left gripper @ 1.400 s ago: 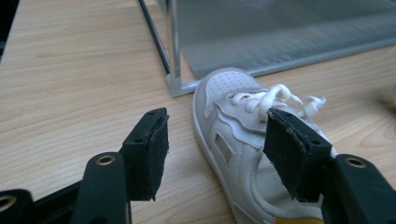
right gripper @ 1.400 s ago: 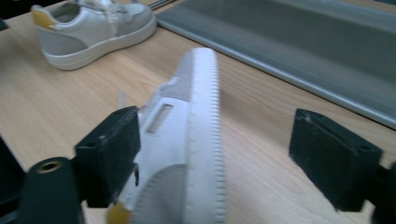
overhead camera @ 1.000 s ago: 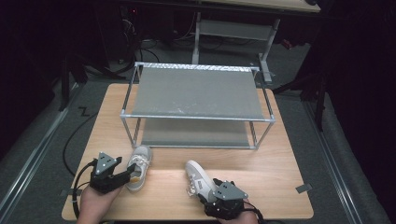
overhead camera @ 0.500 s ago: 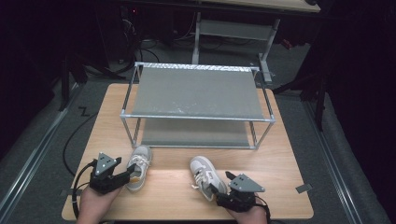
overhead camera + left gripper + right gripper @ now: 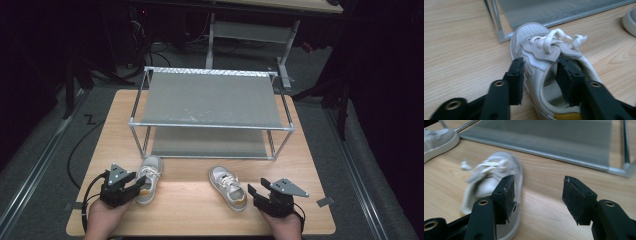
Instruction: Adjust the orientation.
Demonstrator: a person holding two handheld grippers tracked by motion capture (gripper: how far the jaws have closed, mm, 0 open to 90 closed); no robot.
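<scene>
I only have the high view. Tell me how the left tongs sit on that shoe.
Observer: In the left gripper view, the left tongs straddle the side wall of the left shoe: one jaw outside, one inside the opening.
Operator: Report the right tongs.
Observer: The right tongs stand open with bare table between the jaws; the right shoe lies beside and behind one jaw, not between them.
Operator: Say whether the left shoe touches the rack.
Observer: Its toe sits close to the rack's corner post; I cannot tell if they touch.
</scene>
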